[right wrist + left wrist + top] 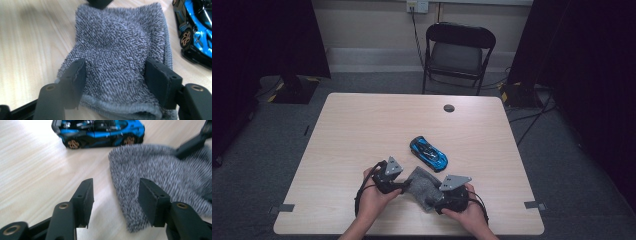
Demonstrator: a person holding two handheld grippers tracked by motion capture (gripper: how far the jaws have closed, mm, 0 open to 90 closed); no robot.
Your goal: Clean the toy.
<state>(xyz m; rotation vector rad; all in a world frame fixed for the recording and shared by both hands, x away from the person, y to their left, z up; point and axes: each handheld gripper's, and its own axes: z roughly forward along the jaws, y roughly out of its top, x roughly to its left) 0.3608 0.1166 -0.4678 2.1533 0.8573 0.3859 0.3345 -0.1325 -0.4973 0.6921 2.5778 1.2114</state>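
A folded grey terry cloth (424,187) lies on the wooden table (362,125) near its front edge. A blue and black toy car (428,153) stands just behind it, apart from it. My left gripper (404,185) is at the cloth's left end. In the left gripper view its jaws (116,197) stand open, with the cloth's edge (162,170) lying between them, and the car (100,132) is ahead. My right gripper (438,198) is at the cloth's right end. Its jaws (115,80) straddle the cloth (120,37) without pinching it, and the car (197,32) is at the right.
A black folding chair (459,50) stands behind the table on grey carpet. A round cable hole (449,108) sits near the table's far edge. Grey tape marks (534,204) are at the front corners. Dark curtains flank both sides.
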